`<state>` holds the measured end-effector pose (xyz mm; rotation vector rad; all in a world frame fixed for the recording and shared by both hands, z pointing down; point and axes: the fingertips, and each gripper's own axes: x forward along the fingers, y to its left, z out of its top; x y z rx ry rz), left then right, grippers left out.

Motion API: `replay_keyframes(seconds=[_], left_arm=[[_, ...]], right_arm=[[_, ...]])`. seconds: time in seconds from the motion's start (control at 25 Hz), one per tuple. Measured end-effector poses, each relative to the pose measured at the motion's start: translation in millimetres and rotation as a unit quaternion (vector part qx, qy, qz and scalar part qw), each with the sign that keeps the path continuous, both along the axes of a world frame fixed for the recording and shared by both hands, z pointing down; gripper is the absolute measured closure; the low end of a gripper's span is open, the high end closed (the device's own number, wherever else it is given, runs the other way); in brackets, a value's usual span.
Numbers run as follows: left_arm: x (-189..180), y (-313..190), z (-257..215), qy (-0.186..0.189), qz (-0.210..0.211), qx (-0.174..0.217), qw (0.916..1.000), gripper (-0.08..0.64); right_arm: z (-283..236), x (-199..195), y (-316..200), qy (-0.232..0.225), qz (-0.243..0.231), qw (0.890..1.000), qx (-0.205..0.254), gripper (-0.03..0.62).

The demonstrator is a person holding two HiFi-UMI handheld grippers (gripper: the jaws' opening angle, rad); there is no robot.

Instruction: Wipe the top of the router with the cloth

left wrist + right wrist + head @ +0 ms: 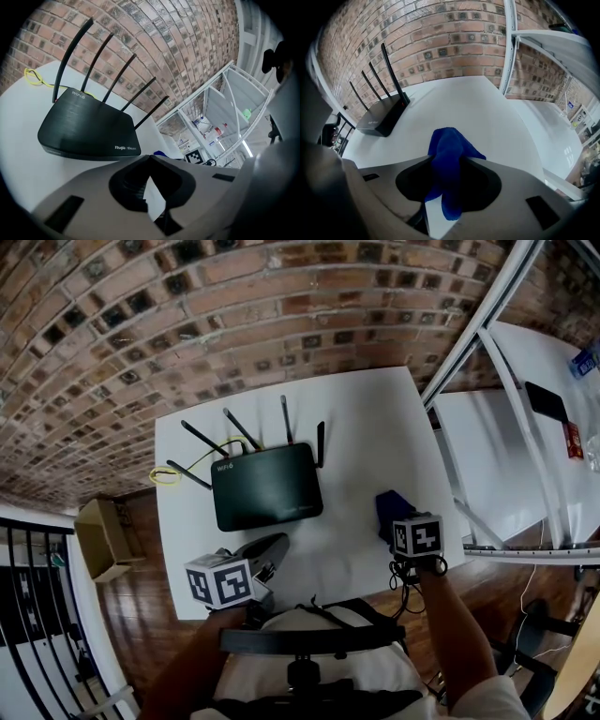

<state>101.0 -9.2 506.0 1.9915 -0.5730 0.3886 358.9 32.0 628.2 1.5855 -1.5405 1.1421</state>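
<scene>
A black router (267, 486) with several upright antennas lies flat in the middle of the white table (366, 418); it also shows in the left gripper view (84, 124) and, far left, in the right gripper view (382, 119). A bunched blue cloth (390, 505) sits on the table right of the router. My right gripper (401, 523) points steeply down over it; the cloth (447, 154) stands between its parted jaws, loosely. My left gripper (270, 549) is near the router's front edge, jaws (150, 157) closed tip to tip on nothing.
A yellow cable (165, 474) loops off the router's left side. White shelving bars (487, 343) rise at the table's right edge, with a second white table (534, 446) beyond. A cardboard box (101, 538) sits on the wooden floor at left.
</scene>
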Motion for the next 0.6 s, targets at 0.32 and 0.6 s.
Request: replay_keyframes(seconds=[0.32,0.6], left_arm=[[7.0,1.4,3.0,-0.008,-0.002,-0.001,1.0000,0.537],[19.8,8.8,9.7,-0.013,-0.014,-0.004,0.9998,0.537]], right_arm=[[1.0,1.3,-1.9,-0.007,-0.015,1.000,-0.001,0.426],[2.2,4.2,-1.6,-0.015,-0.037,0.999,0.005,0.426]])
